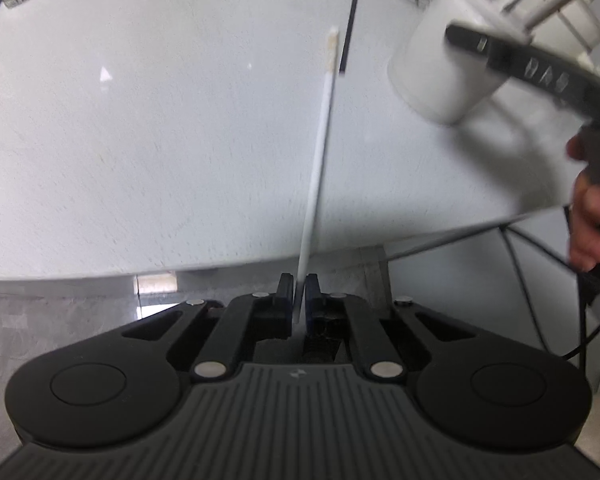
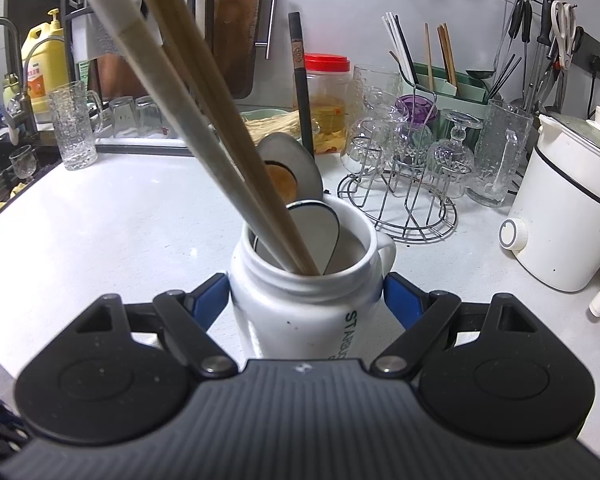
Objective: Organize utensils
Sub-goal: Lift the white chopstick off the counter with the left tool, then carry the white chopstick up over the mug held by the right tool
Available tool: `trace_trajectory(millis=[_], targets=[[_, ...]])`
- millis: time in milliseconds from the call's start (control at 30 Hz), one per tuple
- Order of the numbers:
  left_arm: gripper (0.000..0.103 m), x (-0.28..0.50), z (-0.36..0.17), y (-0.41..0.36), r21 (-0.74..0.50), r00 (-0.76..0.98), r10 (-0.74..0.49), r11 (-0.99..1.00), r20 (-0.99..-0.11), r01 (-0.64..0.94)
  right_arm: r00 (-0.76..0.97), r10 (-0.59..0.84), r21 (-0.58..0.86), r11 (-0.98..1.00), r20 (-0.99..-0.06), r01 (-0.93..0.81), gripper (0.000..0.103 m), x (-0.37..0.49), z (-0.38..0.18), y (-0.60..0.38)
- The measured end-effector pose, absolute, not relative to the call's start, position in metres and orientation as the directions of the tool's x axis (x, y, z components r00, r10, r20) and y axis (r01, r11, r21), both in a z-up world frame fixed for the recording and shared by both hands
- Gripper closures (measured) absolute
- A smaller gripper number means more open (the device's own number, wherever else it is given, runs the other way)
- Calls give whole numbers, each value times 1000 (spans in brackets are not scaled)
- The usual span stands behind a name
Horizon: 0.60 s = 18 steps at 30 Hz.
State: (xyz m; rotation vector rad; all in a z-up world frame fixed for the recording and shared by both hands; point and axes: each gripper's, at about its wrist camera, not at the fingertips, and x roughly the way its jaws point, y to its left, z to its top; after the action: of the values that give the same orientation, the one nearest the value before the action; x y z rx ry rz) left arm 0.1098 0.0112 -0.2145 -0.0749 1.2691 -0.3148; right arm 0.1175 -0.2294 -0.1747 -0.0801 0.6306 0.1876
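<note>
My left gripper (image 1: 299, 294) is shut on a long white chopstick (image 1: 318, 160) that points forward over the white counter (image 1: 140, 140). A black chopstick (image 1: 350, 20) lies on the counter just beyond its tip. My right gripper (image 2: 306, 300) is shut on a white ceramic mug (image 2: 300, 308) by its sides. The mug holds a white-handled utensil (image 2: 160, 92), a wooden-handled one (image 2: 204, 80), spoons (image 2: 296, 172) and a black chopstick (image 2: 302, 92). In the left wrist view the mug (image 1: 444, 68) and the right gripper (image 1: 540, 76) are at the upper right.
A wire rack with upturned glasses (image 2: 404, 184), a green utensil holder with chopsticks (image 2: 440, 84), a white electric pot (image 2: 564, 208), a red-lidded jar (image 2: 328, 100) and a glass mug (image 2: 74, 128) stand at the back. A sink (image 2: 4, 152) is at the left.
</note>
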Motion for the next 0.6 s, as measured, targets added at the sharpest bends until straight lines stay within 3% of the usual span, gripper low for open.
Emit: trace_trajectory(millis=[600], targets=[[98, 127, -94, 19, -209, 482, -313, 943, -819, 258, 795, 142, -24, 981, -590, -193, 16, 118, -176, -229]])
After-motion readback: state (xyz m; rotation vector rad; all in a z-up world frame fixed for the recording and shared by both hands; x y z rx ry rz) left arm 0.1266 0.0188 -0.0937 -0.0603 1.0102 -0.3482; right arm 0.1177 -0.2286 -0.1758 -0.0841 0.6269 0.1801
